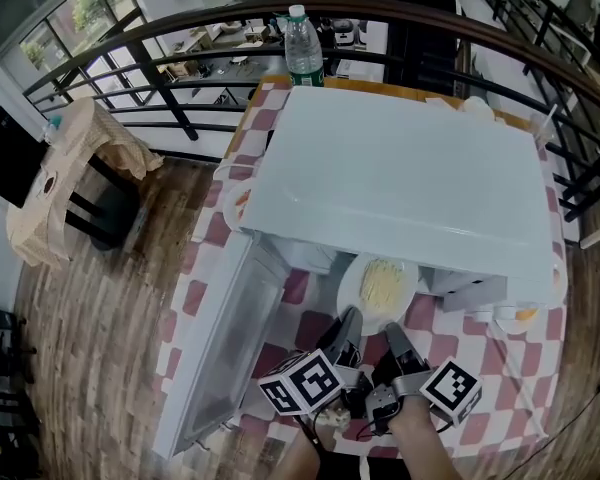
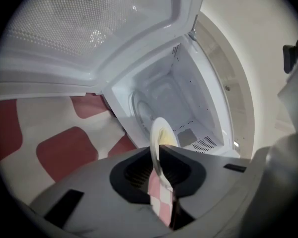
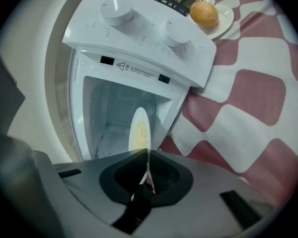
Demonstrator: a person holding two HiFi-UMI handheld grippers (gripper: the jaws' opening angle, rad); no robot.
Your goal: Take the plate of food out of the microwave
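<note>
The white microwave (image 1: 400, 178) stands on the checked counter (image 1: 435, 318) with its door (image 1: 225, 358) swung wide to the left; the plate (image 1: 378, 286) of pale yellow food sits at the mouth of the oven, its near half out over the cloth; the left hand-held gripper (image 1: 348, 323) has its jaws nearly closed, clamped on the plate's near rim on the left; the right hand-held gripper (image 1: 395, 336) is pinched on the same rim just beside it; each gripper view shows the plate edge-on between the pads, with the oven's inside behind it; a water bottle (image 1: 303, 48) stands behind the microwave; a small dish (image 3: 223, 19) holding a round orange item (image 3: 204, 14) lies to its right.
</note>
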